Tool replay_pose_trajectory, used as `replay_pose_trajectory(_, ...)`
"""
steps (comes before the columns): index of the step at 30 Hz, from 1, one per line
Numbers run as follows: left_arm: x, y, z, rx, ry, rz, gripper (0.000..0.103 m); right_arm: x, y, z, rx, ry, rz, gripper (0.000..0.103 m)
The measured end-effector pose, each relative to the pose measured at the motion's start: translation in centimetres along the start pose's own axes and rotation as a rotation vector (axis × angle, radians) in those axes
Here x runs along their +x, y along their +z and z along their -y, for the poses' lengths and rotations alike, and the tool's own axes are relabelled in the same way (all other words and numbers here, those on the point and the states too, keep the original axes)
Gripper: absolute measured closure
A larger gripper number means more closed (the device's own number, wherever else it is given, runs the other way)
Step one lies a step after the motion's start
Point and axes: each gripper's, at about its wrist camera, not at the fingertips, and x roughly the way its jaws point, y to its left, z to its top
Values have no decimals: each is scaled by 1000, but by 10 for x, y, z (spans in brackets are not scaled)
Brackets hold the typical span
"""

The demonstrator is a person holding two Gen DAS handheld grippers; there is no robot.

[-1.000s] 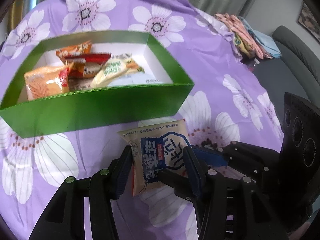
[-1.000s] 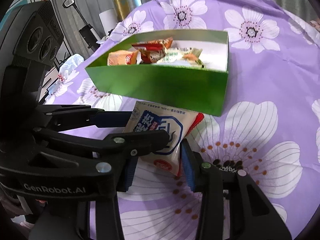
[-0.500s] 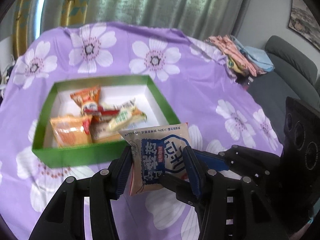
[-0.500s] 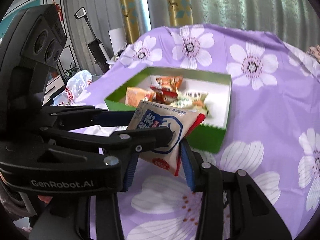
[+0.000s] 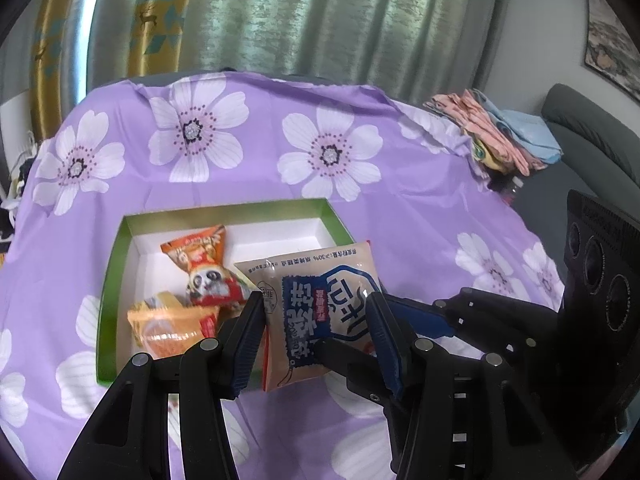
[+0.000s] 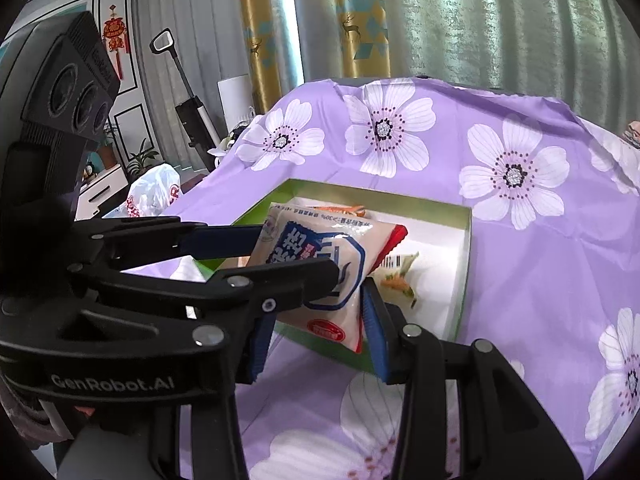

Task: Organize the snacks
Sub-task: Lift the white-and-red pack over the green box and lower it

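Left wrist view: left gripper pinches the beige snack packet above the green box's near right corner; a slack pinch could drop it short onto the tablecloth.

Right wrist view: right gripper clamps the same packet's other side, pitched downward.

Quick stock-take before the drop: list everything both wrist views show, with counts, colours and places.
Cream snack packet with blue label: one, held above the box's near edge by both claws.
Green cardboard box, white inside: one, on the cloth.
Orange-red packets: two, in the box's left part.
Pale packet with green-orange print: one, in the box.
Purple floral cloth: one, covering the table.
Folded pink and blue fabrics: a pile, far right.
Grey sofa: one, right.
White plastic bag: one, left.
Left claw: black, gripping packet.
Right claw: black, gripping packet.
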Motion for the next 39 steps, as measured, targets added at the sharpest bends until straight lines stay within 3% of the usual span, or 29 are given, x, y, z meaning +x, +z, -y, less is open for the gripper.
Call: replay_pose_trajectory(39, 56, 8, -42, -43, 32, -80, 51, 67, 12, 11, 19, 0, -103, 60)
